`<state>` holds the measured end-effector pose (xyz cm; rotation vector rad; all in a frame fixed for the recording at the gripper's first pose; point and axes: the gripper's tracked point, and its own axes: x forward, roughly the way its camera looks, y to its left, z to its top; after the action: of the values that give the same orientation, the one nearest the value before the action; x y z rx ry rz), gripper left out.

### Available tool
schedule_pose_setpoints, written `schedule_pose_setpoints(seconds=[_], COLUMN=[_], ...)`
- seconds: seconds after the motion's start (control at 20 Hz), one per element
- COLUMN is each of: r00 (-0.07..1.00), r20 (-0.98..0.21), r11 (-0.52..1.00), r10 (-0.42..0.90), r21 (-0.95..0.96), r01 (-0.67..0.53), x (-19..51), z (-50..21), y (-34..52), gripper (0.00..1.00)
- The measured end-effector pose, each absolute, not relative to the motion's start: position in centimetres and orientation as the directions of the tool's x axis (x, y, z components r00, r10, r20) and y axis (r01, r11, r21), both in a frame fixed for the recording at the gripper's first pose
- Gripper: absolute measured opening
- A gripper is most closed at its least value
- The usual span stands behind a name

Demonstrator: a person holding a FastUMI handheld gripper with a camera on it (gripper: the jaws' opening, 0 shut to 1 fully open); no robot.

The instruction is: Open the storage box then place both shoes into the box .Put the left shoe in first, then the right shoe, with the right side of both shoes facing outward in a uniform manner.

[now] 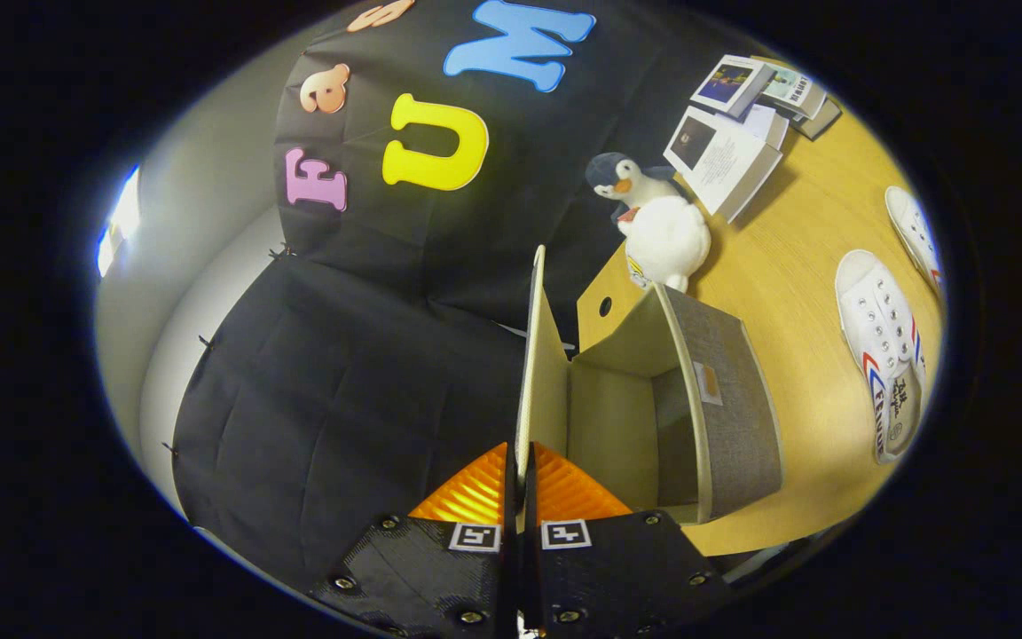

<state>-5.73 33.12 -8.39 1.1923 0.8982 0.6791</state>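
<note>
Gripper view: I'm seeing my fingers [518, 484] pinching the box lid's [533, 355] edge, apparently upright; shoes [882, 351] lying well apart on the bench [795, 266].

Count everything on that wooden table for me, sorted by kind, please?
Shoes: 2, one white sneaker and another beyond it
Storage box: 1, its lid pinched upright in the tool
Plush penguin: 1
Books or booklets: about 4, stacked, exact count unclear
Total: about 8
</note>
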Motion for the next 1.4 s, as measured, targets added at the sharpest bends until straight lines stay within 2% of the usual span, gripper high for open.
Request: schedule_pose_setpoints(seconds=[0.45,0.95,1.3,1.35,1.4], r00=[0.497,0.480,0.453,0.449,0.451], r20=[-0.226,-0.264,-0.272,-0.263,-0.262], r11=[0.318,0.421,0.423,0.416,0.422], r10=[0.838,0.837,0.849,0.854,0.853], r21=[0.942,0.871,0.864,0.863,0.855], r01=[-0.107,-0.254,-0.273,-0.286,-0.301], x=[-5.8,-7.7,-9.3,-9.4,-9.5], z=[-4.4,-3.2,-3.5,-3.2,-3.2], y=[39.4,47.2,52.0,52.2,52.6], gripper=[0.03,0.03,0.03,0.05,0.11])
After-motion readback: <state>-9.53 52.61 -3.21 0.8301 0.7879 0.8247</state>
